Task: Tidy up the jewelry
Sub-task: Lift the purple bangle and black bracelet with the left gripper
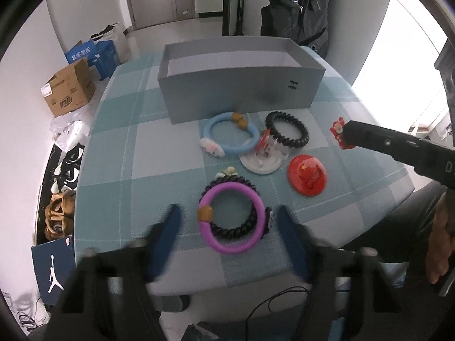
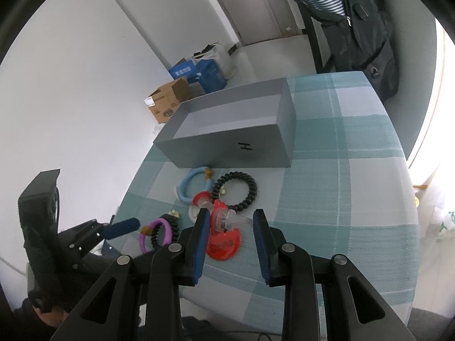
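Note:
On the checked tablecloth point(image 1: 148, 153) lie a purple ring point(image 1: 233, 217) over a black beaded bracelet point(image 1: 244, 226), a blue ring point(image 1: 231, 136), a black coil bracelet point(image 1: 287, 129), a white-based clear stand point(image 1: 261, 160) and a red disc point(image 1: 308, 174). An open grey box point(image 1: 241, 91) stands behind them. My left gripper point(image 1: 230, 221) is open with its fingers either side of the purple ring. My right gripper point(image 2: 230, 224) is open above the red disc point(image 2: 223, 245); a clear and red charm point(image 2: 227, 218) shows between its fingers, and they do not touch it.
Cardboard and blue boxes point(image 1: 71, 91) and shoes point(image 1: 65, 170) sit on the floor to the left. A dark coat point(image 1: 295, 2) hangs behind the table. A blue shoe box point(image 1: 54, 270) stands by the table's near left edge.

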`<state>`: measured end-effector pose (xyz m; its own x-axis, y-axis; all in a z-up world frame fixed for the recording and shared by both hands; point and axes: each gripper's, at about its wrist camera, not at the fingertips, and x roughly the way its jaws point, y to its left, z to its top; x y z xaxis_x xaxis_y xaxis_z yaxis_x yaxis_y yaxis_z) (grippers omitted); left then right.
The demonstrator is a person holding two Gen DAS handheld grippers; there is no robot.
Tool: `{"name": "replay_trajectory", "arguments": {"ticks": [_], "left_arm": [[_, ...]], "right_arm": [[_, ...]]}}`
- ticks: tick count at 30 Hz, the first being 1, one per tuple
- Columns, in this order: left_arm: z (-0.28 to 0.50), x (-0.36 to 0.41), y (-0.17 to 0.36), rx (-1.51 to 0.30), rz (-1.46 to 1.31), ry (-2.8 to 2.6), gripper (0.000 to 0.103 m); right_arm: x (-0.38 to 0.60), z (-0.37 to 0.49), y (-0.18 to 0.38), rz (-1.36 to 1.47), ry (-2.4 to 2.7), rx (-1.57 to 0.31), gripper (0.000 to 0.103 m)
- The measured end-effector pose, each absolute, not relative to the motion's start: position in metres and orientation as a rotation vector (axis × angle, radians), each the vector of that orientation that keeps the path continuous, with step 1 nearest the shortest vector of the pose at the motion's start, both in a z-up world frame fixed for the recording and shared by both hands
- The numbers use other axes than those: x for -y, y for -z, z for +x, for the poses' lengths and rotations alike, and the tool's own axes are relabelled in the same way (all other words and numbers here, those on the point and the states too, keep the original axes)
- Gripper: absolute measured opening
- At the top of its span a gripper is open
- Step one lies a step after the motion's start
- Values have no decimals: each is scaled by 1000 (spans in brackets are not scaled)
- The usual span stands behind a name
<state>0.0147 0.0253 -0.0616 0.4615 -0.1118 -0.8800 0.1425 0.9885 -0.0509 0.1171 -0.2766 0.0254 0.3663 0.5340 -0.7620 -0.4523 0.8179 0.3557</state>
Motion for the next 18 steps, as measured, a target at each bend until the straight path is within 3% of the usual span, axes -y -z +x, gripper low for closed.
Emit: {"name": "replay_trajectory", "arguments": {"ticks": [18], "left_arm": [[14, -31, 31, -963, -96, 178, 44]], "right_arm": [[280, 117, -37, 146, -660, -980, 29]]}}
